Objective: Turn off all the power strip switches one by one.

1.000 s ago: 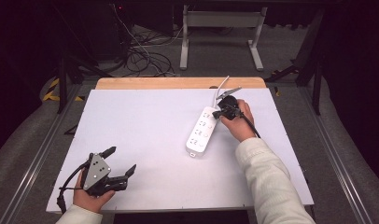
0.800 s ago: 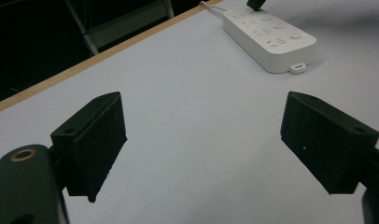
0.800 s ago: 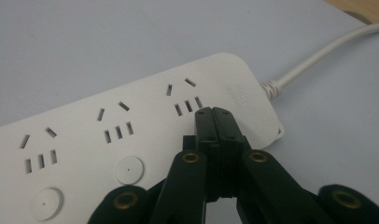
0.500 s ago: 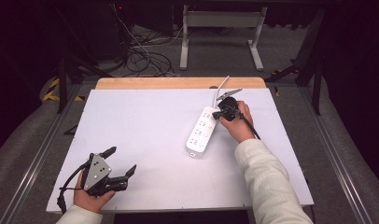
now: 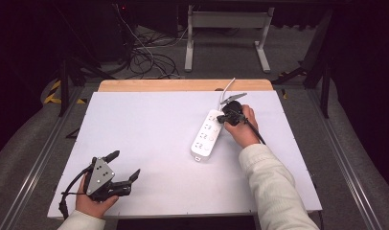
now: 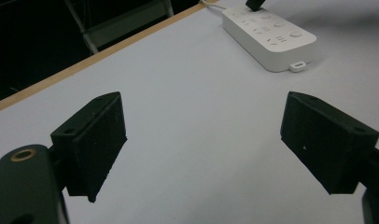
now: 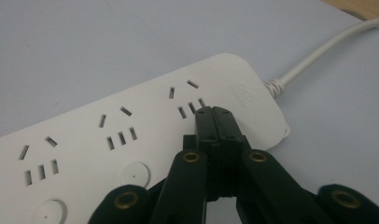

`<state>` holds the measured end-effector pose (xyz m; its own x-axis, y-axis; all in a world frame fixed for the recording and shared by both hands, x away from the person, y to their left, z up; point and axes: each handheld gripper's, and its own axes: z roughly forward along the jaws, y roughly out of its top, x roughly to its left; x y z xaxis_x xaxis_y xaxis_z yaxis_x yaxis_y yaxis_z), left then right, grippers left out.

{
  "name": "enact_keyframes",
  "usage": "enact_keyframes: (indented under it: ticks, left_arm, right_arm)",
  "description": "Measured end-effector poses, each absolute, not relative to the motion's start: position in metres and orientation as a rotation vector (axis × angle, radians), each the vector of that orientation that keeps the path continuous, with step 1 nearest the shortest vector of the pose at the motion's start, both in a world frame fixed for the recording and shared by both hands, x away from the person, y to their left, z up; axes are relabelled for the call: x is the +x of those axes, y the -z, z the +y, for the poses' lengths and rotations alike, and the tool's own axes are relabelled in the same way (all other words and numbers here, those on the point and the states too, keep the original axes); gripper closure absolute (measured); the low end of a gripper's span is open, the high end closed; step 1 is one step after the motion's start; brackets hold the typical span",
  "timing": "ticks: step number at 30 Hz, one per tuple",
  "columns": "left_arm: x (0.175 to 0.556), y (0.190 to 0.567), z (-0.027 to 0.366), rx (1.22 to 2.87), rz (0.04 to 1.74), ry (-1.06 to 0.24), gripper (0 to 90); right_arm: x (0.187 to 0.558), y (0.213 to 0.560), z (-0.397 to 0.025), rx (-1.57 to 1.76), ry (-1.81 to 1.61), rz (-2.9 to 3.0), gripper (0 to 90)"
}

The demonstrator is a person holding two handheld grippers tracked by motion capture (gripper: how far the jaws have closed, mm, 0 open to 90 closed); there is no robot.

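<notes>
Right gripper (image 7: 214,112), fingers pressed together, tips on power strip (image 7: 131,140) by its cord end

Left hand-held gripper (image 5: 123,166) agape, right hand-held gripper (image 7: 214,113) closed

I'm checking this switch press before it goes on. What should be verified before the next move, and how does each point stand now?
1. Right gripper jaws closed together into one tip: ok.
2. Tip over the white plastic power strip, at its cord end: ok.
3. Tip on a round white button: not ok, it sits beside the socket slots.
4. Strip flat on the white table: ok.
5. Left gripper open, well away from the strip: ok.
6. Tip touching the strip: cannot tell.
</notes>
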<state>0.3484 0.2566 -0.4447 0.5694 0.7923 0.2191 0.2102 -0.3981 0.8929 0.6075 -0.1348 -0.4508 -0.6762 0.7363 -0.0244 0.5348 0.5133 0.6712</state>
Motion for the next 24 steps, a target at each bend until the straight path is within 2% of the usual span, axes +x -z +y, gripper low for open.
enact_keyframes:
  ticks: [5,11,15,19,24]
  left_arm:
    - [0.348,0.445,0.258,1.902,0.814,-0.815,14.7]
    - [0.350,0.444,0.259,1.899,0.819,-0.813,14.7]
    - [0.350,0.444,0.258,1.901,0.819,-0.814,14.7]
    - [0.349,0.444,0.258,1.898,0.815,-0.824,14.7]
    - [0.349,0.444,0.259,1.891,0.824,-0.812,14.7]
  right_arm:
    - [0.608,0.448,-0.136,1.062,-0.958,2.447,90.0]
    - [0.594,0.418,-0.139,0.979,-1.128,2.368,90.0]
    - [0.584,0.411,-0.140,0.934,-1.105,2.383,90.0]
    - [0.578,0.406,-0.144,0.927,-1.133,2.377,75.9]
    - [0.557,0.395,-0.153,0.866,-1.265,2.307,47.7]
